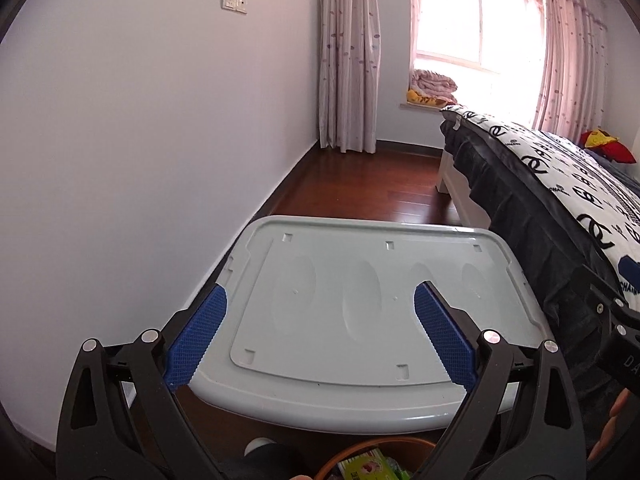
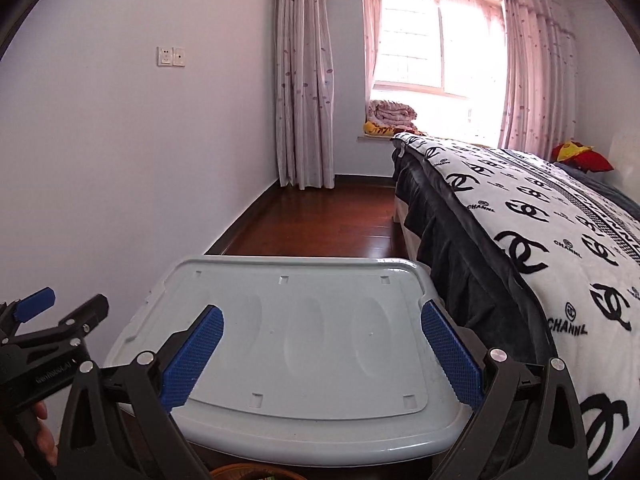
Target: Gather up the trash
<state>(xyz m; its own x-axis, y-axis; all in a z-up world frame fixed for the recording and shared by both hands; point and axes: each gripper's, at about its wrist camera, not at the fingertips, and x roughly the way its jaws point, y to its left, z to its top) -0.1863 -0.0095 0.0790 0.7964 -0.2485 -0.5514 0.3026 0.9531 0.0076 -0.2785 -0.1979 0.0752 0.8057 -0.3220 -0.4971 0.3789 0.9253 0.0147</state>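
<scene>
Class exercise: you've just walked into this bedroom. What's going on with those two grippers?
A person holds both grippers above a pale grey plastic storage-box lid beside the bed. The left gripper and right gripper both have their jaws open and hold nothing. A round brown basket with a green packet inside sits just below. No trash is picked up yet.

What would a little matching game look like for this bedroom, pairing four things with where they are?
Things:
1. folded quilt
2. red cushion
3. grey plastic lid
4. wall sockets

Places:
A. at the far end of the bed
B. low in front of both open grippers
C. on the windowsill
D. high on the left wall

Pairs: 1-C, 2-A, 3-B, 4-D
</scene>
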